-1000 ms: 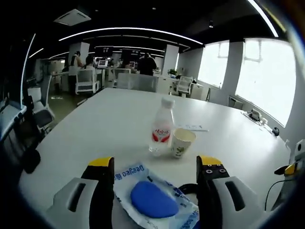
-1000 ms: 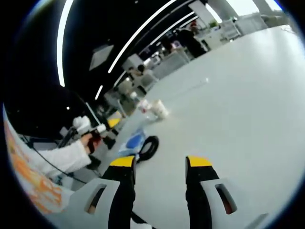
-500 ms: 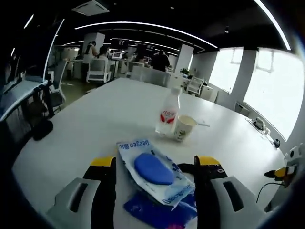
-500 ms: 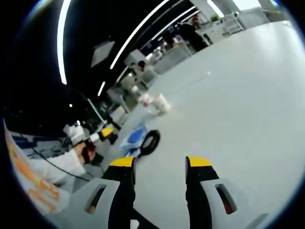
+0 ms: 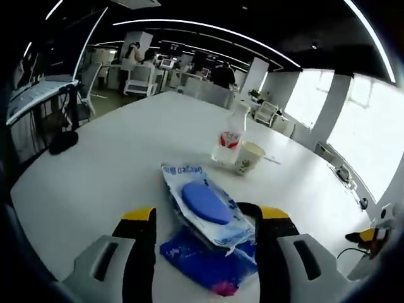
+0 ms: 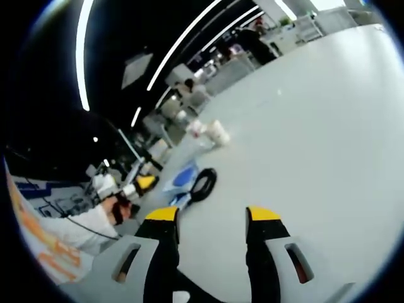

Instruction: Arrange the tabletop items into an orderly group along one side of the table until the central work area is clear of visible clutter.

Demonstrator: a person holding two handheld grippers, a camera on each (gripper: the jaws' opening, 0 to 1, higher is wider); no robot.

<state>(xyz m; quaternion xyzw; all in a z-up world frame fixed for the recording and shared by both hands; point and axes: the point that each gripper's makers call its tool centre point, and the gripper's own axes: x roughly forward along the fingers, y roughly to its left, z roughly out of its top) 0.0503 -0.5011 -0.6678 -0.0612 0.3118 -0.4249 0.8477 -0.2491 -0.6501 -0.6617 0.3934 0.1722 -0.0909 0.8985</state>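
Looking along the left gripper (image 5: 203, 218), a white table (image 5: 95, 164) spreads out in an open office. Its two yellow-tipped jaws stand apart with nothing between them. Just beyond them lies a white wipes packet (image 5: 205, 203) with a blue oval lid, resting partly on a dark blue packet (image 5: 211, 265). A black looped cable (image 5: 249, 211) sits touching the packets on their right. Farther off, a clear water bottle (image 5: 230, 136) with a red label stands upright, with a paper cup (image 5: 249, 158) just beside it on its right.

From the right gripper (image 6: 211, 214), whose jaws are also spread and empty, the same cluster appears far off to the left: the packets, the cable ring, the bottle and the cup. The person's hand (image 6: 120, 208), in a white sleeve, carries the left gripper there.

By my reading, the step in hand is choosing the first item to gather; nothing is gripped yet. The next move would call for bringing the left jaws down around the wipes packet, closing on its edge and sliding it toward the bottle and cup, without snagging the cable.
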